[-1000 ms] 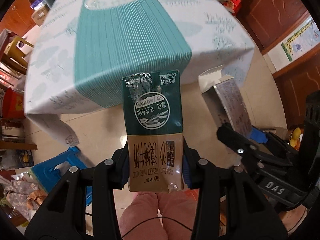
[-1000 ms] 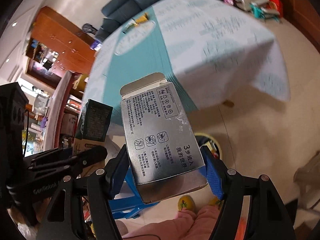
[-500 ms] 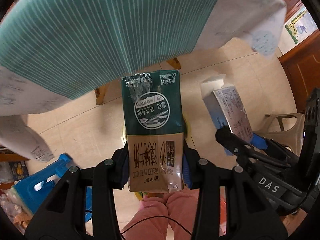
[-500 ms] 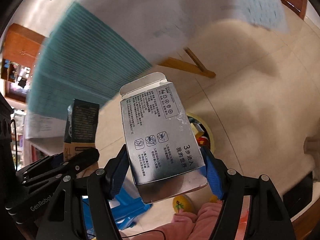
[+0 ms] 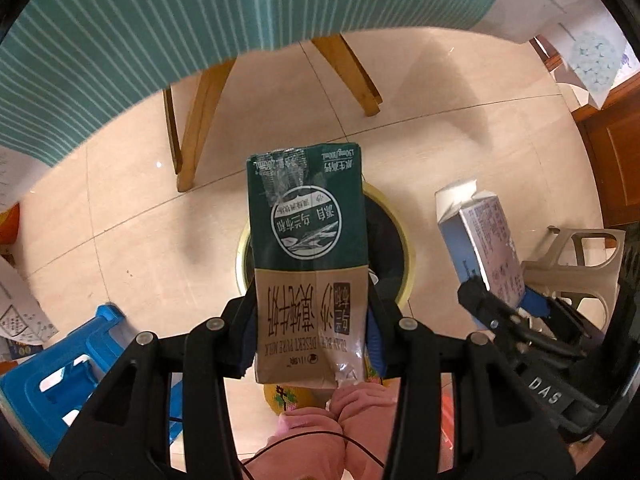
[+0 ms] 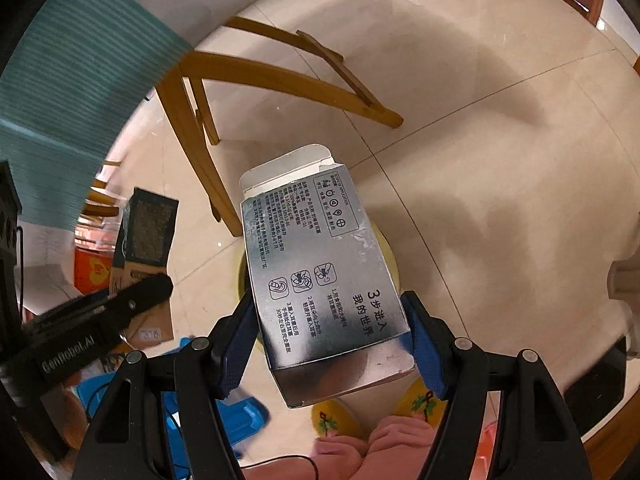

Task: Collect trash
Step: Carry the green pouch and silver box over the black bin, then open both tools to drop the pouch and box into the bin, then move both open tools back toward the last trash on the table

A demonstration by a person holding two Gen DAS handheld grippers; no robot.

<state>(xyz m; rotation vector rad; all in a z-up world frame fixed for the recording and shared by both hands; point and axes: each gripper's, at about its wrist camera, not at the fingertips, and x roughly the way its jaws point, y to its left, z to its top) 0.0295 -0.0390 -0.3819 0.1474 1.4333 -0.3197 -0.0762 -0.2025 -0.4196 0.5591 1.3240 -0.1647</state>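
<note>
left hand-held gripper (image 5: 310,332) pinches a green-and-tan rectangular milk carton (image 5: 306,264), pads on both its sides; carton hangs directly over a round yellow-rimmed bin w/ dark inside (image 5: 404,240) on the glossy beige tile floor (image 5: 120,240). right hand-held gripper (image 6: 332,340) grips a silver printed cardboard box (image 6: 320,272) w/ white end flap open, also over that bin's rim (image 6: 390,260). open floor beyond the bin up to the slanted wooden legs (image 5: 196,120) under the bench; teal striped cloth (image 5: 160,20) edge drapes above them. blue plastic stool (image 5: 48,380) crowds the lower left, a grey plastic stool (image 5: 580,264) sits to the right. pink-trousered knees (image 5: 332,432) and yellow embroidered slippers (image 6: 332,420) just beside the bin.
</note>
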